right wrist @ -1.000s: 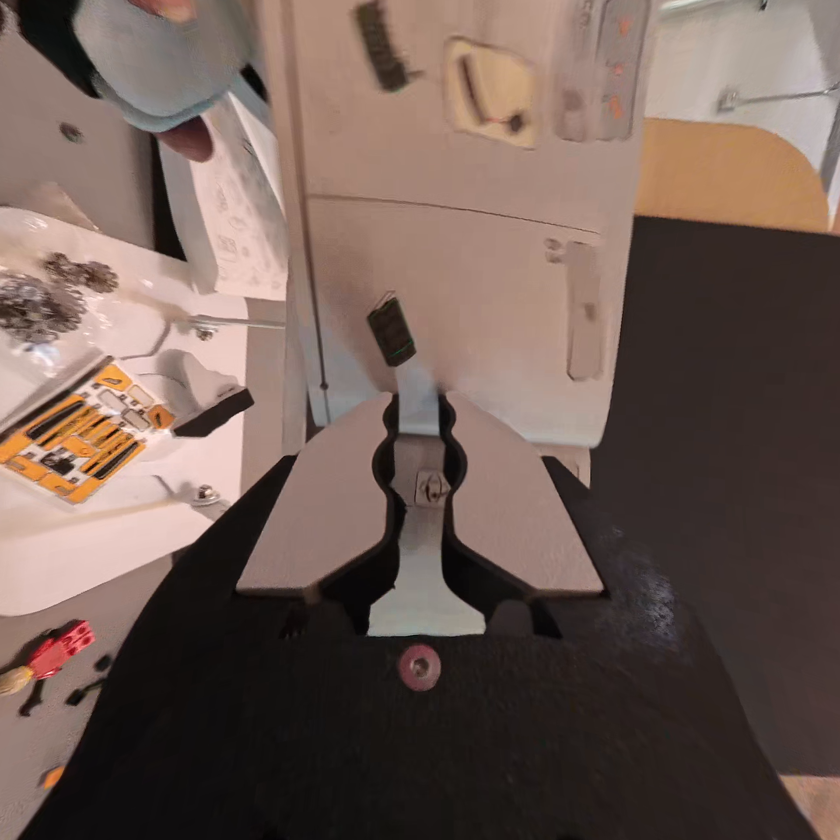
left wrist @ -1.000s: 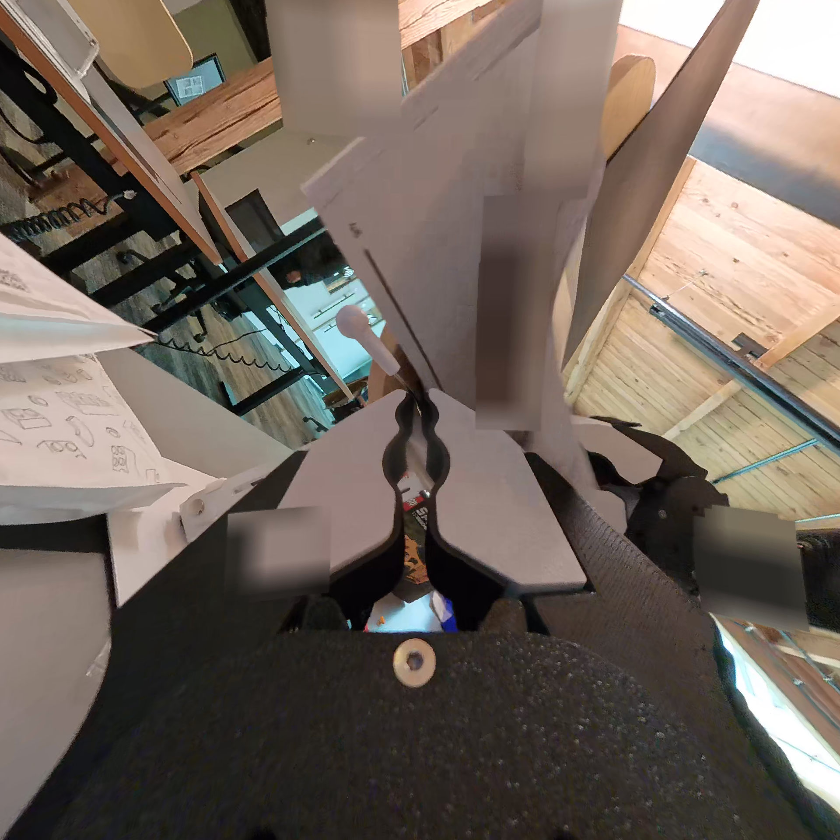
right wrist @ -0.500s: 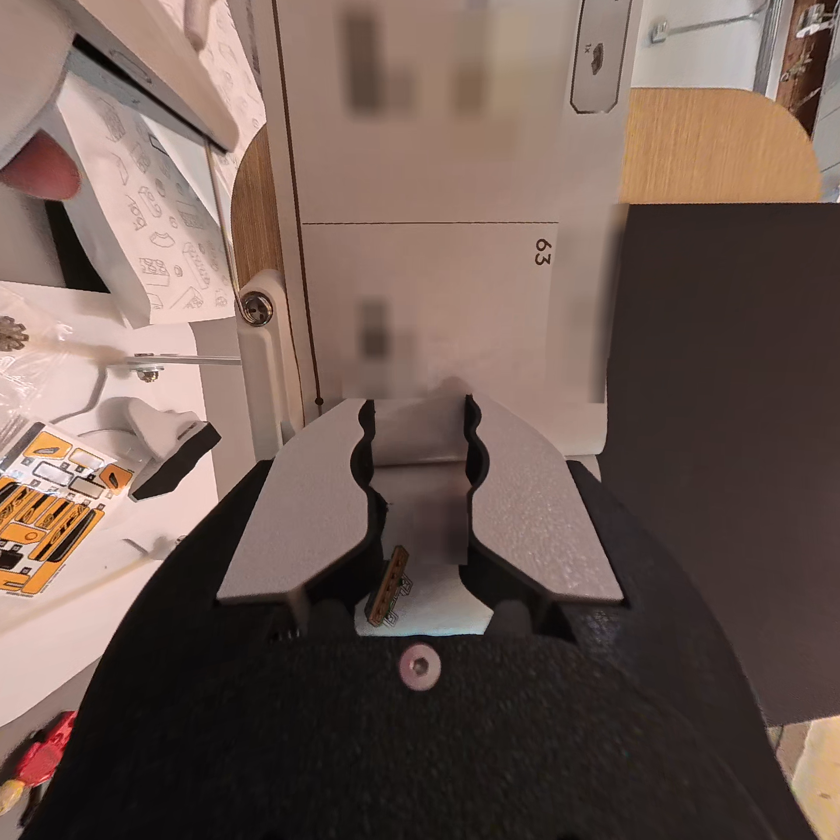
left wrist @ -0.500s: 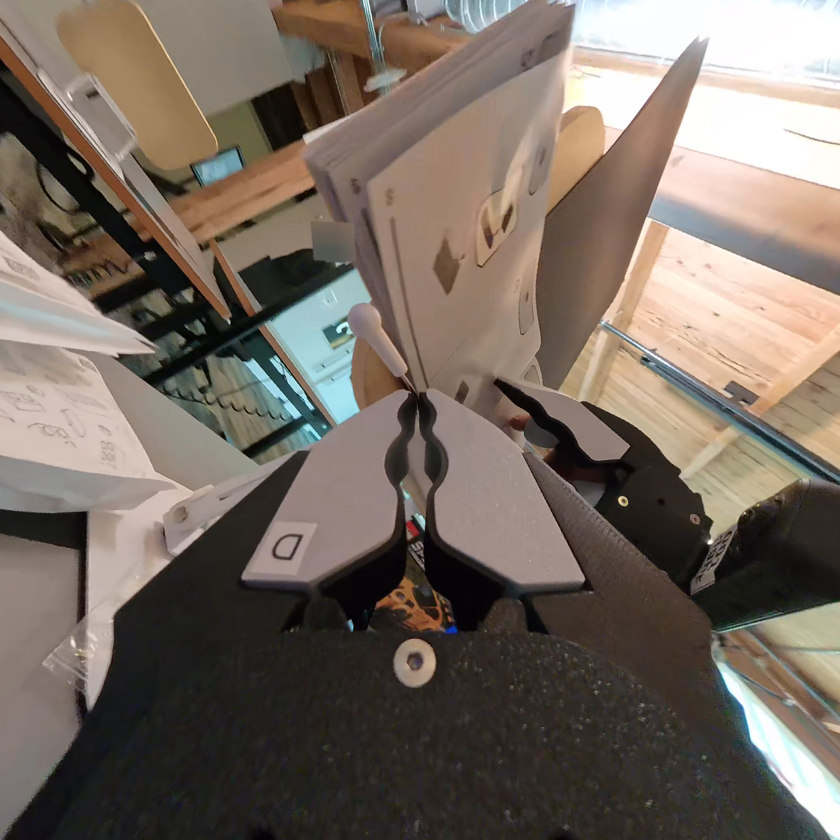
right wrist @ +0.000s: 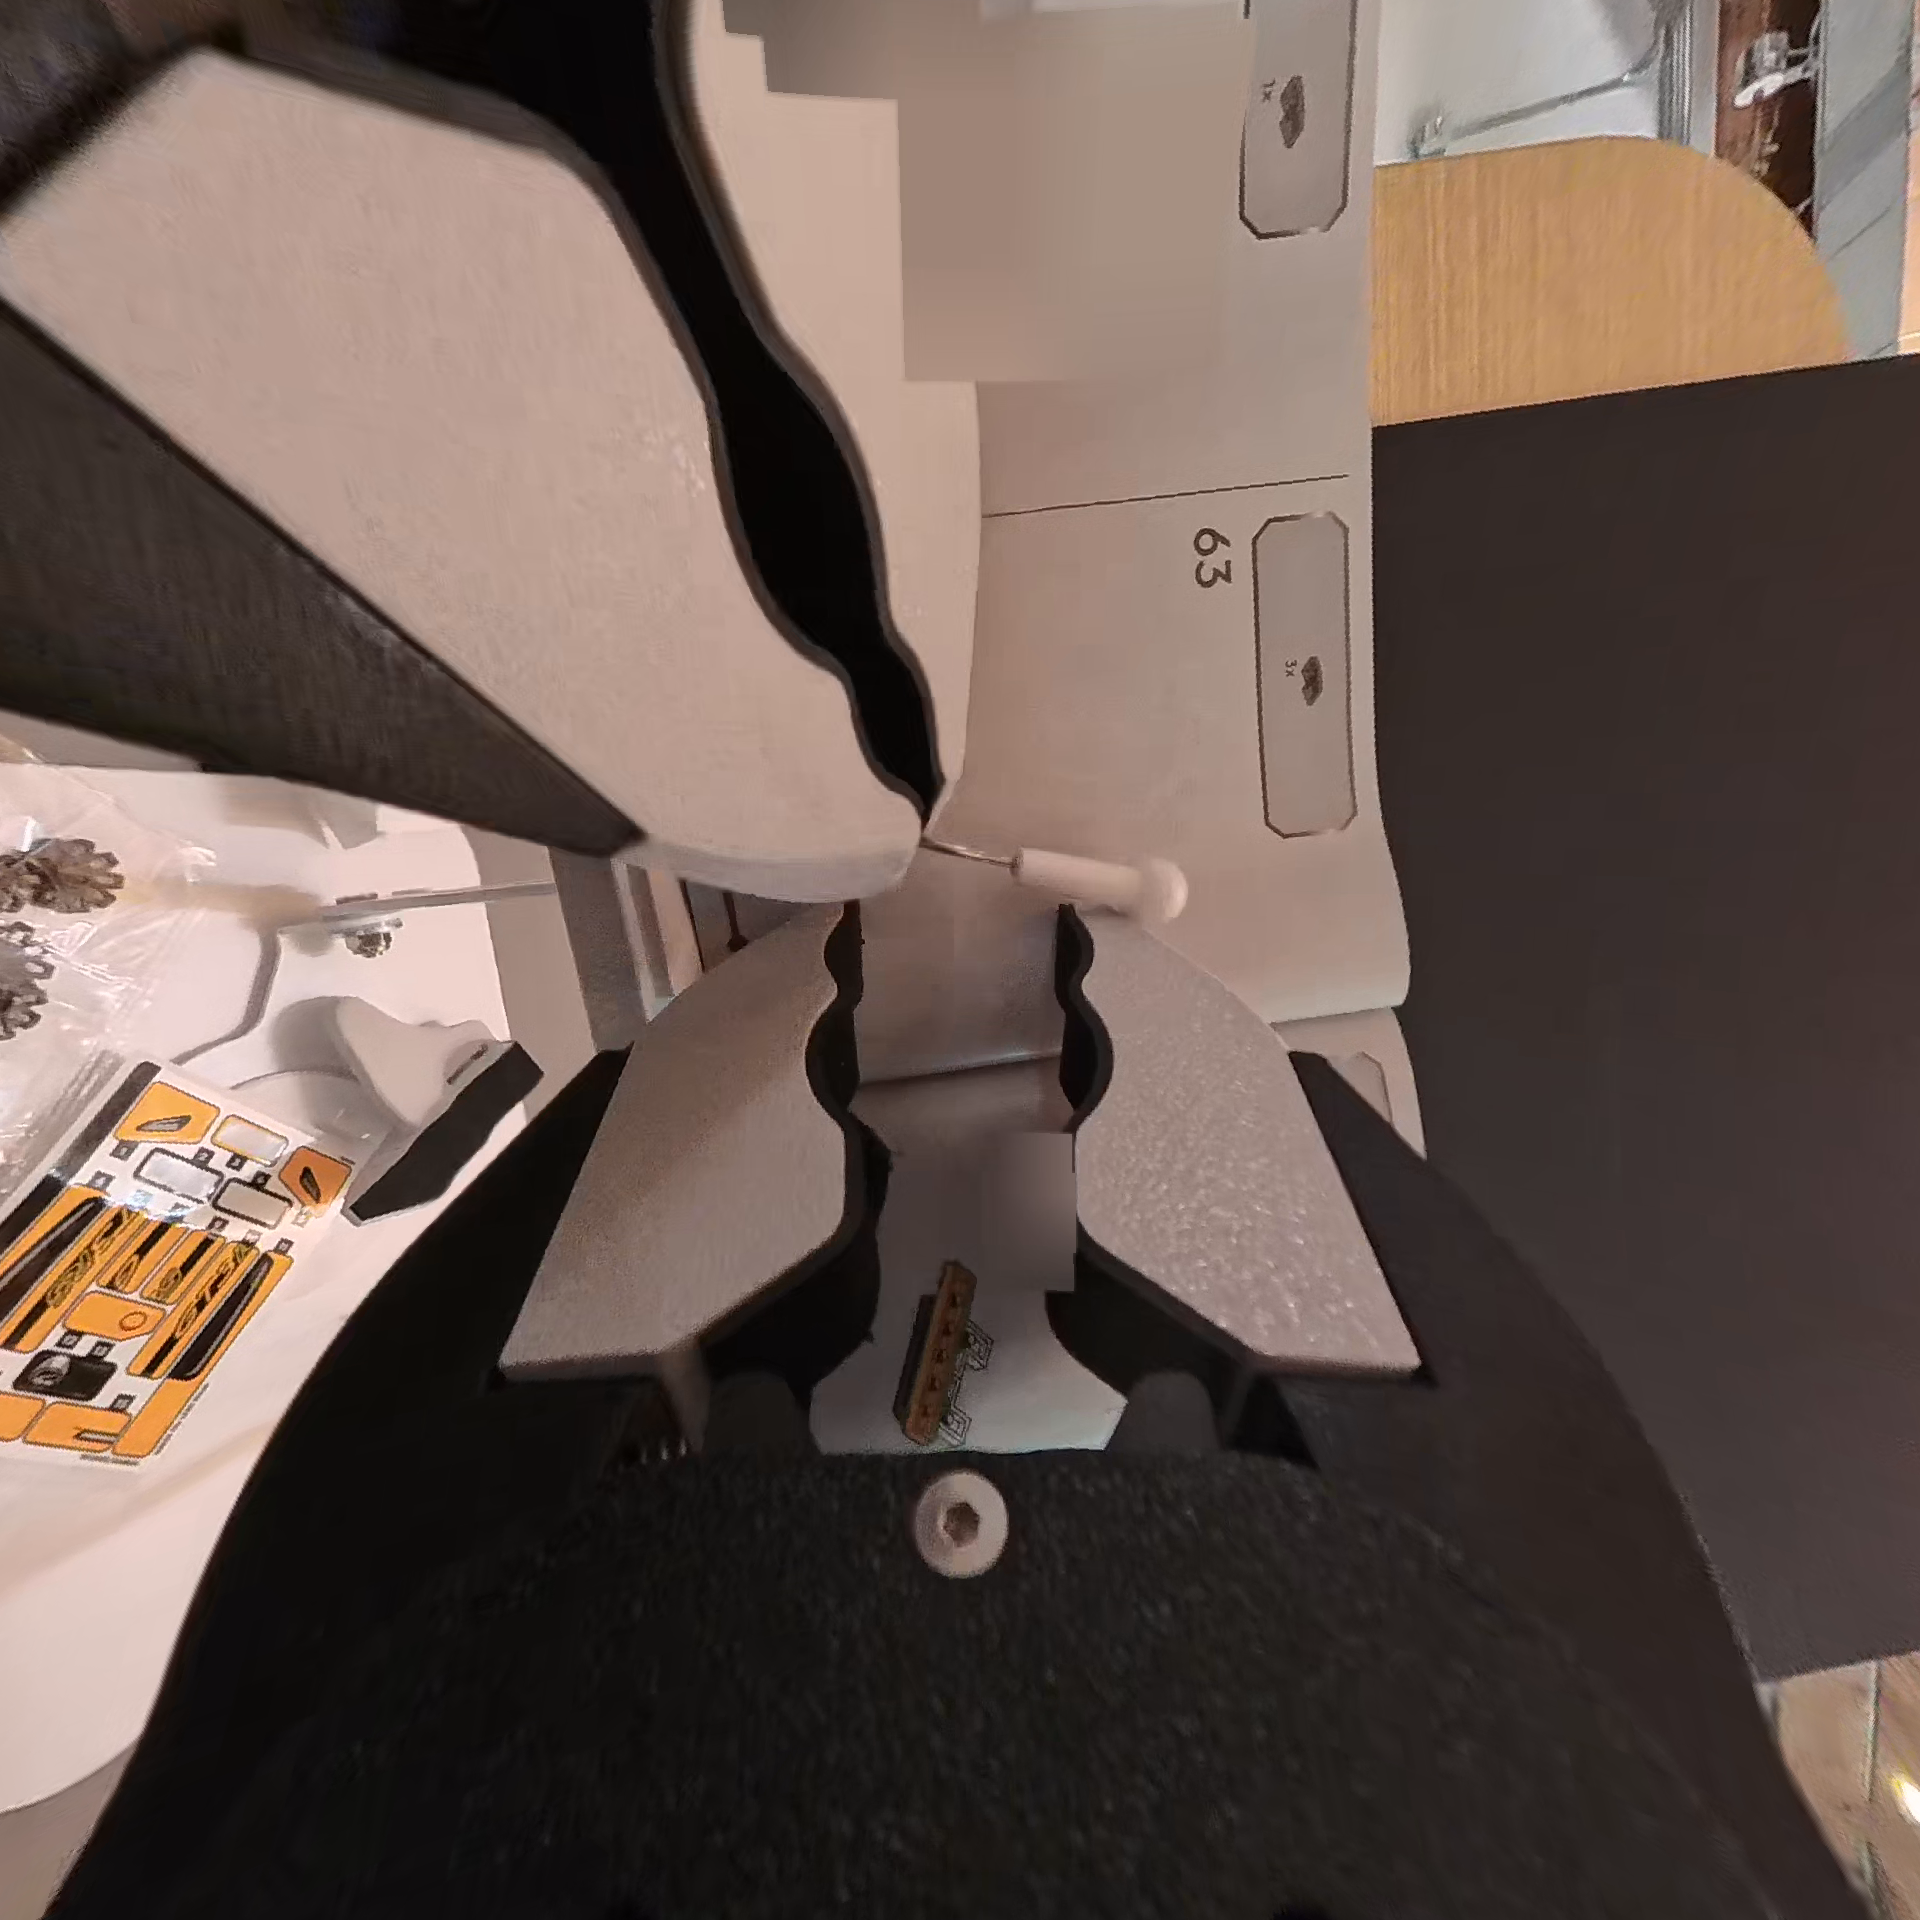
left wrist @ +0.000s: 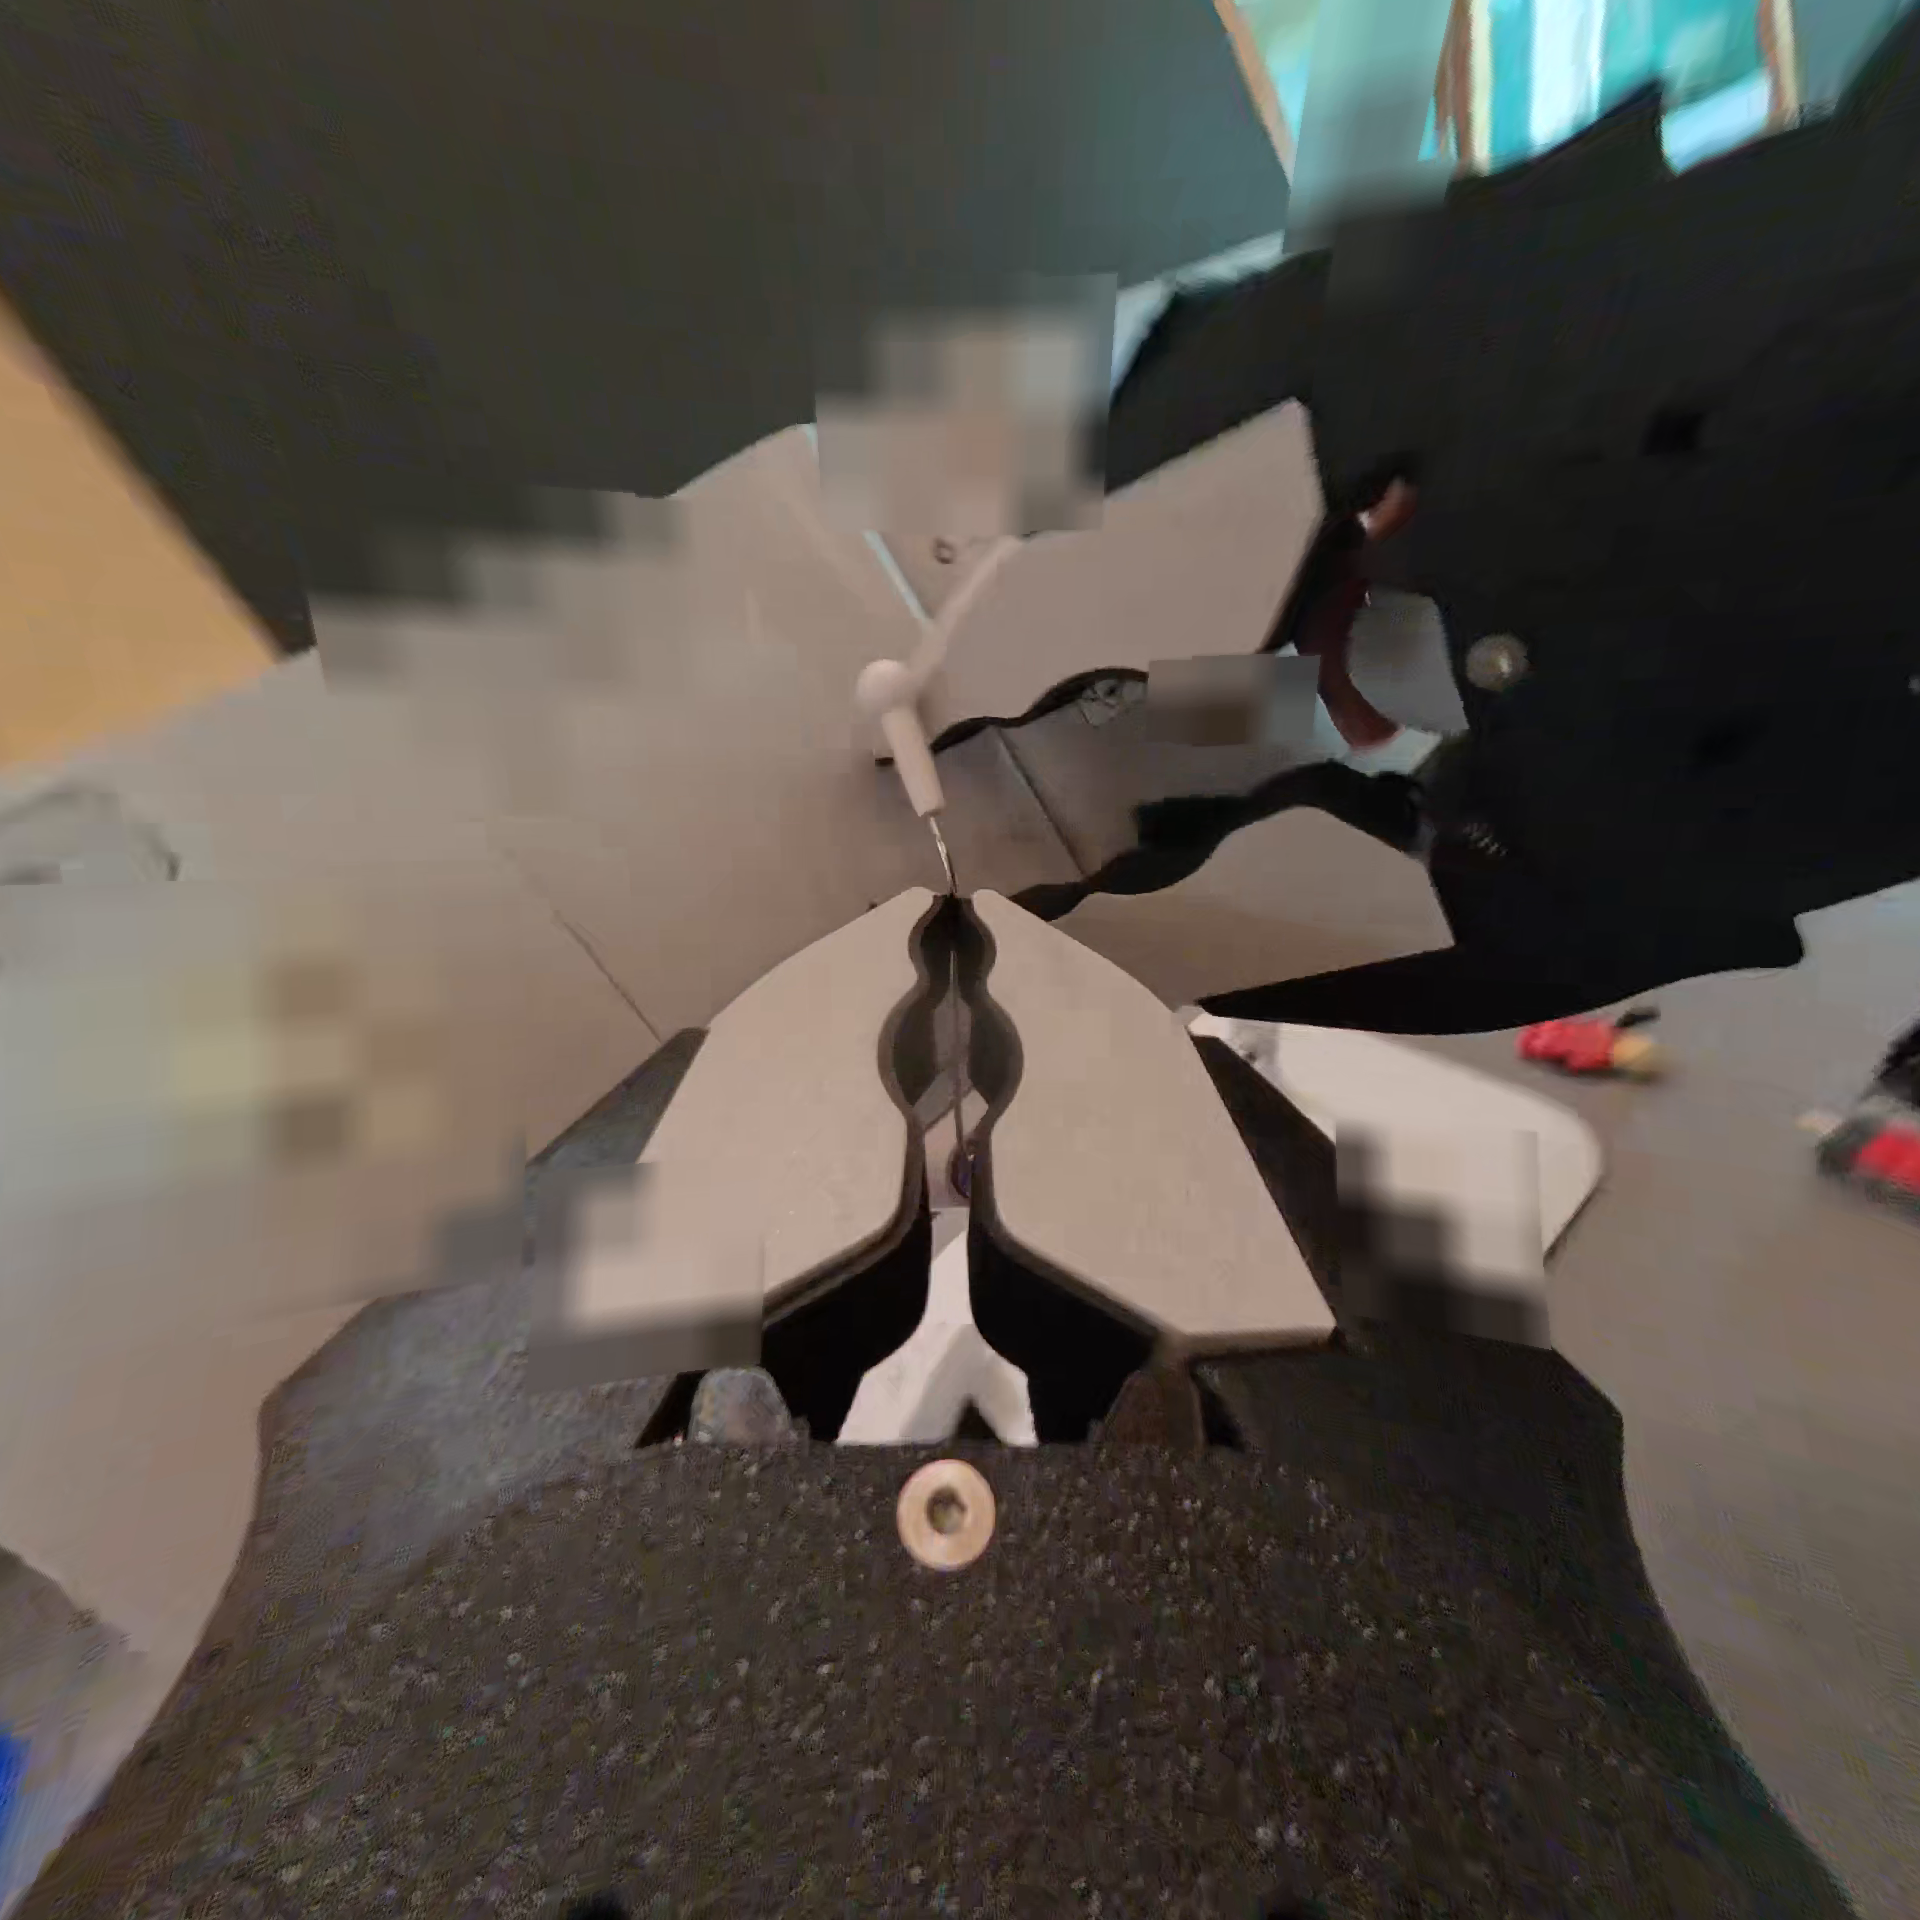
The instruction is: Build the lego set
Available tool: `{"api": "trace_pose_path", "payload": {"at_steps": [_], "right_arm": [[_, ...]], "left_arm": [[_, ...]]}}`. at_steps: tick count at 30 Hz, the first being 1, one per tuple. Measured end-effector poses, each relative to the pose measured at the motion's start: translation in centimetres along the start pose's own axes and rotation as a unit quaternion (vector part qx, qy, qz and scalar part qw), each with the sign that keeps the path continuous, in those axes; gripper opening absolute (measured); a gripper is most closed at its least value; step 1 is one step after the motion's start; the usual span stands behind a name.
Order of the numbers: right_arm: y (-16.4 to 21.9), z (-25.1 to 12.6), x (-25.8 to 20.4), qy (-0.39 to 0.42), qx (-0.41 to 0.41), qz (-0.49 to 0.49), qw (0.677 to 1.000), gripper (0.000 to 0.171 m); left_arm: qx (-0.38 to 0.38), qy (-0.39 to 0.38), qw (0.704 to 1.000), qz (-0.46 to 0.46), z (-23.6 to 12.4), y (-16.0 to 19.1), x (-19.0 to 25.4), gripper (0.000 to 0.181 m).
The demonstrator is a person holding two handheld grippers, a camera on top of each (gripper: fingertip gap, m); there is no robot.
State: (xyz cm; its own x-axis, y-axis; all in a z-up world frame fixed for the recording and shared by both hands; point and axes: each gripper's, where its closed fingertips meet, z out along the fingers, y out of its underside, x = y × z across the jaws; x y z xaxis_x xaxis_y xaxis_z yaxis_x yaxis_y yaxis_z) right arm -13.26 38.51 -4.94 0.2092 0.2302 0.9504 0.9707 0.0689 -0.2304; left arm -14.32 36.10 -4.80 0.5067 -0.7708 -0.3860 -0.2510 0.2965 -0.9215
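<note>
My left gripper (left wrist: 951, 902) is shut on a thin metal pin with a white plastic handle (left wrist: 899, 727), which sticks out past its tips. It shows in the right wrist view (right wrist: 920, 821) at the upper left, with the pin (right wrist: 1101, 878) lying across the open instruction booklet (right wrist: 1143, 644). My right gripper (right wrist: 956, 925) is open, and a curled page of the booklet runs between its fingers. In the left wrist view the right gripper (left wrist: 1039, 821) is just beyond the pin, with its jaws apart over the page.
A yellow and black sticker sheet (right wrist: 135, 1278) and a clear bag of grey gears (right wrist: 52, 883) lie on a white tray (right wrist: 208, 1558) at the left. A black sheet (right wrist: 1662, 935) is at the right. Red pieces (left wrist: 1579, 1049) lie on the table. A wooden chair (right wrist: 1579, 281) stands behind. Left and right tips are no more than a few centimetres apart.
My left gripper has swung down from pointing up at the room to the booklet, right by the right gripper. The right gripper's jaws have widened on the page.
</note>
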Motion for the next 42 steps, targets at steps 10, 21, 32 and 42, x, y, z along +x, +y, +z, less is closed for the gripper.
{"api": "trace_pose_path", "payload": {"at_steps": [10, 21, 32, 42], "right_arm": [[0.5, -1.7, 0.6, 0.055, 0.039, 0.046, 0.997, 0.043], [2.1, -1.8, 1.0, 0.019, 0.006, -0.034, 0.999, 0.032], [4.5, -2.4, 0.6, 0.003, 0.014, 0.018, 1.000, 0.034], [9.7, -4.6, 1.8, 0.009, -0.008, 0.044, 0.999, 0.038]], "left_arm": [[-0.074, 0.068, 0.992, 0.075, 0.9, 0.6, -0.1, 0.001], [-0.099, 0.043, 0.981, 0.161, 0.9, 0.7, 0.1, 0.002], [-0.162, 0.065, 0.956, 0.237, 1.6, 1.3, 1.2, 0.001], [-0.202, 0.058, 0.966, 0.150, 1.7, 1.4, 0.9, 0.001]]}}
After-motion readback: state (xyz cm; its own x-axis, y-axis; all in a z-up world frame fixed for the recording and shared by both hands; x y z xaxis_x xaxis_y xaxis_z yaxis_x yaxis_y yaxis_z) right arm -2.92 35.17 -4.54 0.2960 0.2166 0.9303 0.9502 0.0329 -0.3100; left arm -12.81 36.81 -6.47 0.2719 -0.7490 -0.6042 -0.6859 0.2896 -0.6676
